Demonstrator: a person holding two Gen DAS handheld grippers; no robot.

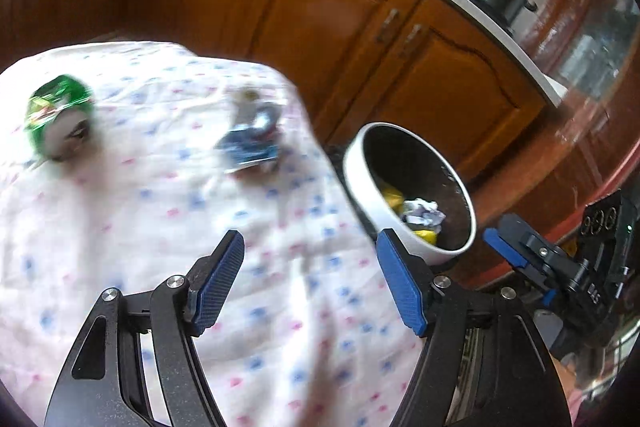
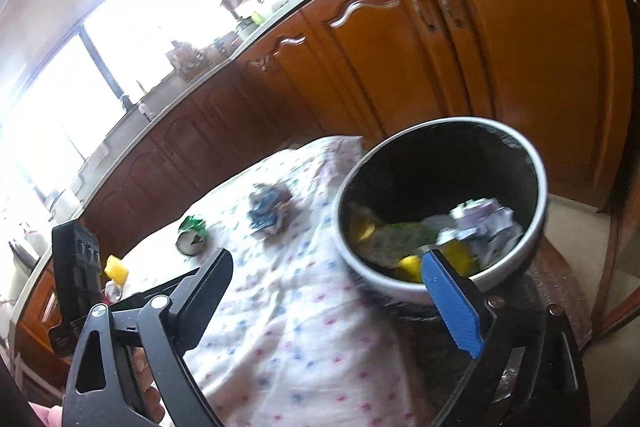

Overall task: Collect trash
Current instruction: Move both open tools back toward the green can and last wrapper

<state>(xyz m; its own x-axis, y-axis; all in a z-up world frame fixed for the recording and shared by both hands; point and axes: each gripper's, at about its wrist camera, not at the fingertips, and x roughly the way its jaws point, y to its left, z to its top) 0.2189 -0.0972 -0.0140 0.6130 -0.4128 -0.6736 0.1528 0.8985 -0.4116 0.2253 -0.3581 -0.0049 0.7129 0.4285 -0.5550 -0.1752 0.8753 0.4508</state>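
Nearest me, my left gripper (image 1: 310,279) hung spread wide with nothing between its blue pads, poised above the white cloth dotted pink and blue (image 1: 160,227) — I judged it was ready for the next pick. My right gripper (image 2: 332,291) was likewise splayed and empty, held close to the round white bin with the dark inside (image 2: 536,227), probably because a drop belonged there. The bin sat just off the table's edge and already held yellow and crumpled silvery scraps (image 2: 476,223). Farther on, the crumpled blue wrapper (image 1: 252,139) lay ahead of my left fingers, and the green foil packet (image 1: 56,111) beyond — both apart from either tool.
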